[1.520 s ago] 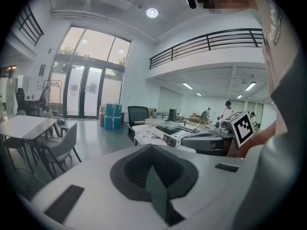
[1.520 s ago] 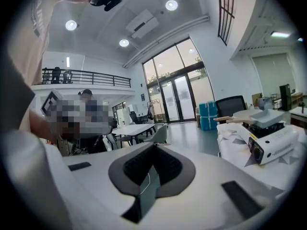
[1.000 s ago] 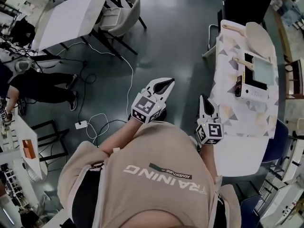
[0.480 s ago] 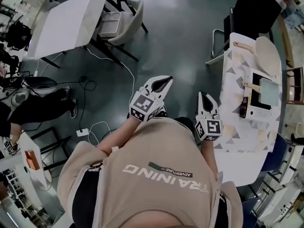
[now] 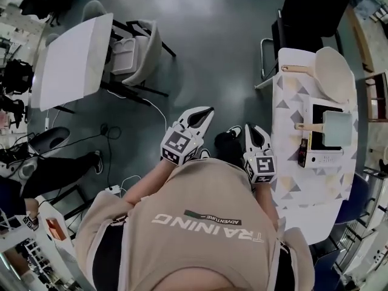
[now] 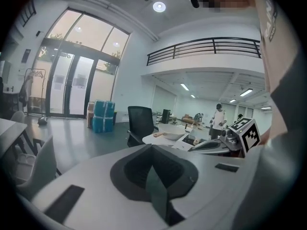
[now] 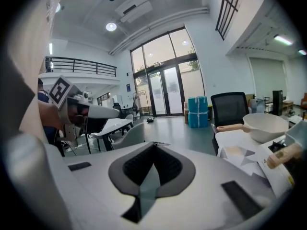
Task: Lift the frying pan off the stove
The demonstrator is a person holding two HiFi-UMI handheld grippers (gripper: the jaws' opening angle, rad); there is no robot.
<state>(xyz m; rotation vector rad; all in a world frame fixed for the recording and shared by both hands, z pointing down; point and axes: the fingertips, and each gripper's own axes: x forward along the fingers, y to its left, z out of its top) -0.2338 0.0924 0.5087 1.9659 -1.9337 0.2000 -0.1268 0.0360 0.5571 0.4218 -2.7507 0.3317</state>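
Note:
A square pale-green frying pan (image 5: 337,130) with a wooden handle (image 5: 305,126) sits on a white portable stove (image 5: 324,157) on the patterned table (image 5: 290,183) at the right. In the right gripper view the pan's handle (image 7: 283,155) shows at the far right. My left gripper (image 5: 209,109) is shut and empty, held in front of my chest over the floor. My right gripper (image 5: 251,128) is also shut and empty, just left of the table's edge and well short of the pan. Both pairs of jaws meet in the left gripper (image 6: 151,148) and right gripper (image 7: 154,145) views.
A round cream pan (image 5: 334,73) with a wooden handle lies on the same table beyond the stove. A black chair (image 5: 306,8) stands at its far end. At the left are a white table (image 5: 66,59), grey chairs (image 5: 130,53), floor cables (image 5: 118,156) and a seated person (image 5: 54,171).
The view has swung and the patterned table with the stove now lies closer beside my right gripper. Both grippers sit a little higher in the picture and stay shut.

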